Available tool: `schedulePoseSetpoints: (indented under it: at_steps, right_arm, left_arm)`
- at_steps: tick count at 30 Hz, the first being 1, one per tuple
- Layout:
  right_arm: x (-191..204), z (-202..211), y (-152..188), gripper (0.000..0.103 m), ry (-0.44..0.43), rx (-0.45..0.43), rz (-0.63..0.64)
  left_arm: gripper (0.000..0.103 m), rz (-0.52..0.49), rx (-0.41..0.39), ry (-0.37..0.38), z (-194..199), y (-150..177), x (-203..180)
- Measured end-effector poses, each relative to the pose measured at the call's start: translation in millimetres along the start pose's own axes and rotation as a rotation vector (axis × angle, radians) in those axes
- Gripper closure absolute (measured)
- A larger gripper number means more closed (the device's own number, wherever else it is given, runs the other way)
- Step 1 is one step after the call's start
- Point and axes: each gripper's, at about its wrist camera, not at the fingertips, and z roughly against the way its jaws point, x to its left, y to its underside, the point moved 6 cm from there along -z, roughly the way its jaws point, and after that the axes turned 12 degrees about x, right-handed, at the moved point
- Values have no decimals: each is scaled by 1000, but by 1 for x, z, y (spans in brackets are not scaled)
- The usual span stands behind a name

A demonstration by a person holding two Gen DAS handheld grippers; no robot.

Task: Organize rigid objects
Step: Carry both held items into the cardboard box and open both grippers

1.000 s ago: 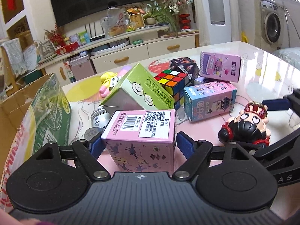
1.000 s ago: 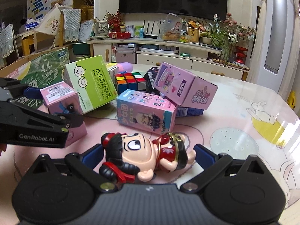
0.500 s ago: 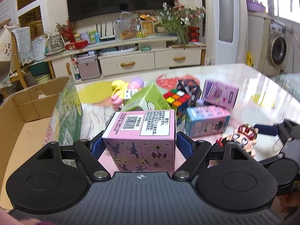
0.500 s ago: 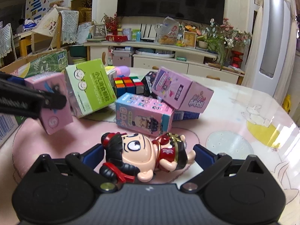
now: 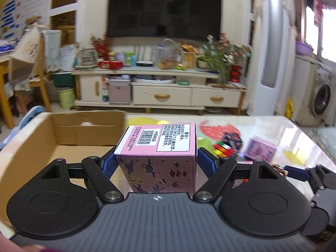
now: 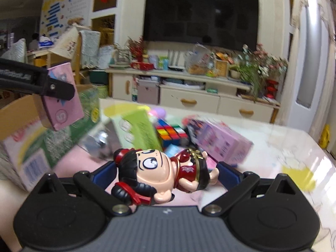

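My left gripper [image 5: 156, 161] is shut on a pink toy box [image 5: 157, 157] with a barcode label on top, held in the air beside the open cardboard box [image 5: 63, 134] at left. In the right wrist view the same pink box [image 6: 63, 105] hangs high at left above the carton wall. My right gripper [image 6: 166, 173] is shut on a doll figure [image 6: 163, 172] with black hair and a red outfit, lifted off the table. Below lie a green box [image 6: 138, 128], a Rubik's cube [image 6: 170, 132] and a pink box [image 6: 222, 142].
The cardboard carton [image 6: 42, 147] with green print stands at the table's left side. The glossy table [image 6: 283, 147] with a pink mat stretches right. The right gripper shows at the left wrist view's right edge [image 5: 304, 174]. A TV cabinet [image 5: 168, 92] stands behind.
Both grippers have risen from the table. The left one carried the pink box up and left toward the carton; the right one lifted the doll off the mat.
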Motion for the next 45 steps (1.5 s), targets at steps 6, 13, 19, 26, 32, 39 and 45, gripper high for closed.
schedulePoseSetpoints:
  at_steps: [6, 13, 19, 26, 32, 39, 45]
  right_arm:
    - [44, 12, -30, 3, -74, -53, 52]
    - [109, 19, -62, 3, -183, -118, 142]
    - [156, 8, -69, 3, -226, -127, 244]
    - [187, -11, -68, 3, -254, -96, 310]
    - [210, -18, -55, 3, -279, -64, 391]
    - [210, -7, -45, 1, -282, -95, 398]
    - [188, 6, -39, 1, -252, -117, 336]
  left_arm:
    - [9, 105, 9, -95, 4, -2, 51]
    - [9, 196, 66, -203, -1, 7, 91]
    - [10, 269, 120, -283, -1, 11, 117]
    - [9, 322, 164, -345, 1, 15, 124]
    - [3, 344, 152, -367, 6, 14, 121]
    - [0, 320, 85, -347, 12, 8, 109]
    - [0, 295, 28, -284, 9, 5, 93]
